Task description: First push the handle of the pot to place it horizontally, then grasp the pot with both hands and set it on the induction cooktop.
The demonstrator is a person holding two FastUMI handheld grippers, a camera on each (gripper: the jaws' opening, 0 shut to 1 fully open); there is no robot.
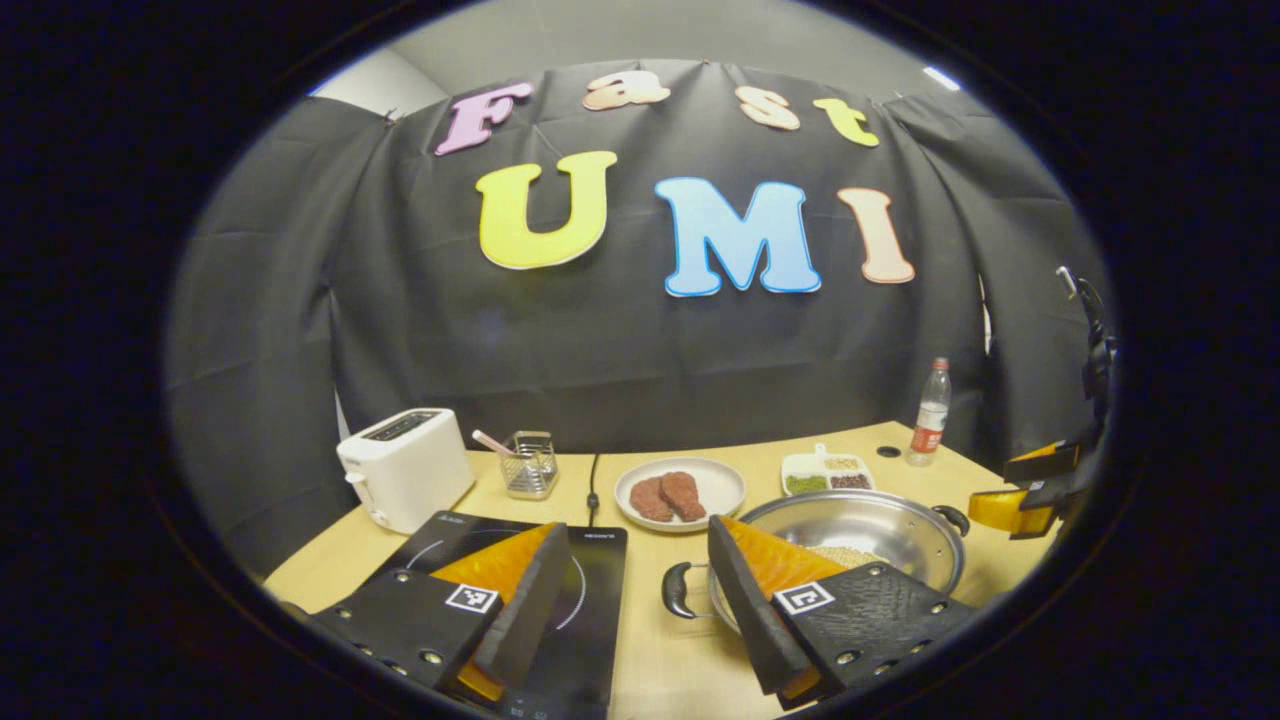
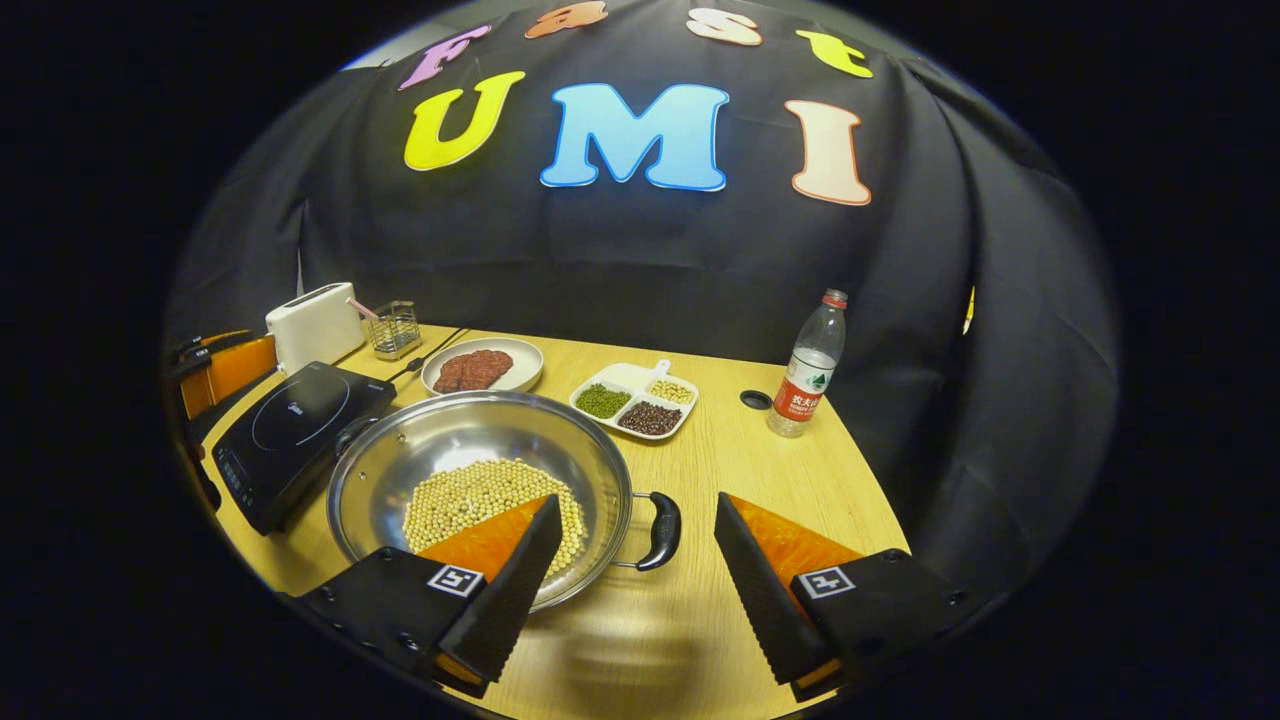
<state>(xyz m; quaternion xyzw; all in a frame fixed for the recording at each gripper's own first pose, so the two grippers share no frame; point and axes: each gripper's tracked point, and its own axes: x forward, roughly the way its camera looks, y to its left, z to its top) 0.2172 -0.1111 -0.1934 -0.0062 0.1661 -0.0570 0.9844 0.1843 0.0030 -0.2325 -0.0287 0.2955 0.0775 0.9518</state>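
A steel pot with pale beans in it stands on the wooden table, just right of the black induction cooktop. My left gripper is open, and the pot's black left handle lies between its fingers, touching neither. My right gripper is open too, with the black right handle in the gap between its fingers; its left finger reaches over the pot's rim. The right gripper also shows far right in the left gripper view, and the left gripper far left in the right gripper view.
Behind the pot are a plate of brown meat and a white divided dish of beans. A white toaster and wire holder stand back left. A water bottle stands back right.
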